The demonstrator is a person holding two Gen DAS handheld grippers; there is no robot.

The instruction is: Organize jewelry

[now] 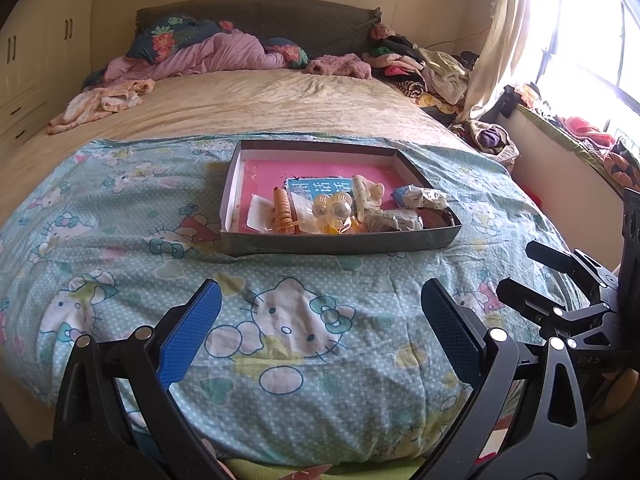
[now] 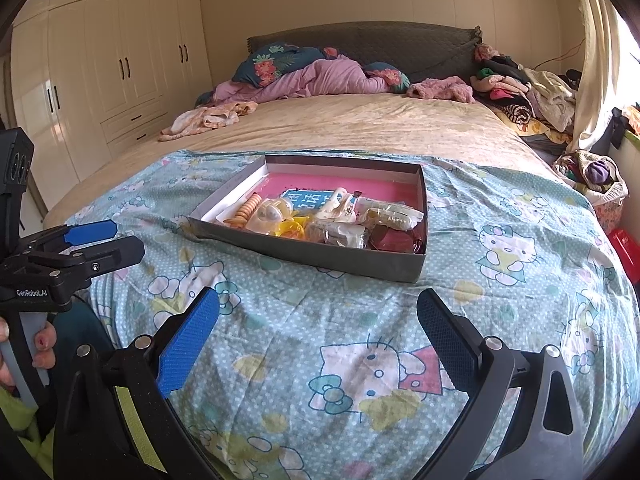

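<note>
A shallow grey box (image 1: 320, 246) with a pink floor lies on the Hello Kitty sheet (image 1: 120, 240); it also shows in the right wrist view (image 2: 348, 259). Inside lie an orange spiral hair tie (image 1: 283, 210), a clear pearl piece (image 1: 334, 208), a cream hair claw (image 1: 366, 196), several small plastic bags (image 1: 424, 198) and a blue card (image 1: 316, 188). My left gripper (image 1: 320, 320) is open and empty, hovering over the sheet short of the box. My right gripper (image 2: 318, 326) is open and empty, also short of the box; it shows at the right edge of the left wrist view (image 1: 532, 264).
The bed runs back to pillows and a purple quilt (image 2: 320, 78). Piled clothes (image 2: 520, 88) lie at the far right. Wardrobes (image 2: 100, 80) stand on the left. A window (image 1: 592, 40) with a curtain and a red object (image 2: 624, 248) are on the right.
</note>
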